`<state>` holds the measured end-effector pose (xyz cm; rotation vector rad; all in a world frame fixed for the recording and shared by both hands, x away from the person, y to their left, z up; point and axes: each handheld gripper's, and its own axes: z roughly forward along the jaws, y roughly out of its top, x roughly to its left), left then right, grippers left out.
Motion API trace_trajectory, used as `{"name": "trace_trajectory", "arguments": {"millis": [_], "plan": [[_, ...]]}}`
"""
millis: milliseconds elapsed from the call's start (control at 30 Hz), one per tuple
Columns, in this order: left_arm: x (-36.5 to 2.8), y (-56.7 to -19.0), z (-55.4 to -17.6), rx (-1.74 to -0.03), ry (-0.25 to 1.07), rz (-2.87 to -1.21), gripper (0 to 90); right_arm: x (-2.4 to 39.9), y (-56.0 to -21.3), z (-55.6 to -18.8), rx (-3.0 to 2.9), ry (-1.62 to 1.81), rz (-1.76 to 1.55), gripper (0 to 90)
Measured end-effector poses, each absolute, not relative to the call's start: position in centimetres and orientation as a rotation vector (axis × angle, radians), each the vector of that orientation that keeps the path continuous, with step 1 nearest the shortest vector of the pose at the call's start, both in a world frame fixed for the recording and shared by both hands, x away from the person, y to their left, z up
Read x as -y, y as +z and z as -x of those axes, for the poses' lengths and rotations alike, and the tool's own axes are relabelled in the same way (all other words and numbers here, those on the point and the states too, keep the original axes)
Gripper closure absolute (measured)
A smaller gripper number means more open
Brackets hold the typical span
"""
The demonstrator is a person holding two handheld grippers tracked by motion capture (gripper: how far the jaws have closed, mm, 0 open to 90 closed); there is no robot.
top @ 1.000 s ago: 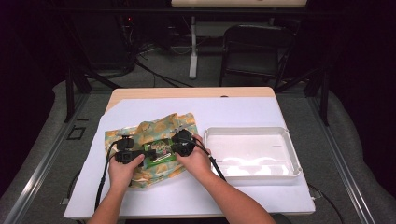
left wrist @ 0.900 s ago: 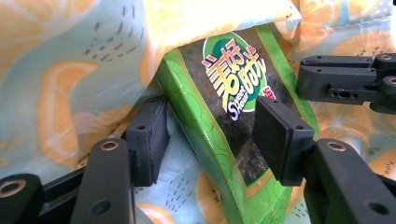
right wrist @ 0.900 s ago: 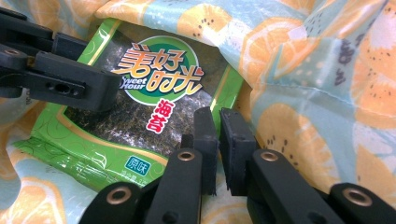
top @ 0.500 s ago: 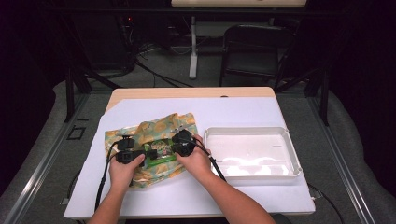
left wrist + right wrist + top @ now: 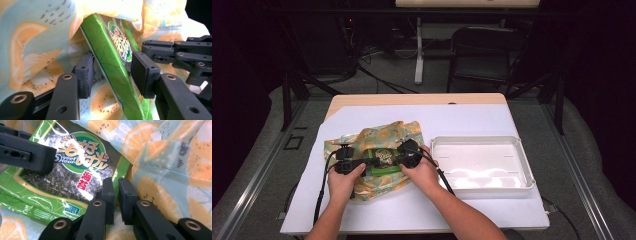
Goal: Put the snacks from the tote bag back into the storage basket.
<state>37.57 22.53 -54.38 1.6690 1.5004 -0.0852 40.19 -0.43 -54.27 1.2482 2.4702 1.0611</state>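
The green seaweed packet (image 5: 382,161) lies on the fruit-print bag (image 5: 377,137) at the left of the table (image 5: 472,117), beside the white tray (image 5: 522,165).

Left claw (image 5: 111,72) — jaws have just been closing, the packet's edge stands between the pads, which are not yet pressed onto it.

Right claw (image 5: 116,200) — jaws narrow, nipped on the packet's edge where it meets the bag.

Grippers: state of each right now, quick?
Left gripper: open, jaws just been closing around the green seaweed packet, pads not clearly pressing yet.
Right gripper: shut on the edge of the packet.
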Motion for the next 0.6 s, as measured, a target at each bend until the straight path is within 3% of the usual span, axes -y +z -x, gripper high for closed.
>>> {"name": "trace_trajectory", "arguments": {"millis": [600], "plan": [[-22.5,-53.99,-37.32,-1.518,-0.101,-1.602,62.0,0.5,-53.77,-39.67,-2.471,1.12,-1.235,79.7]]}}
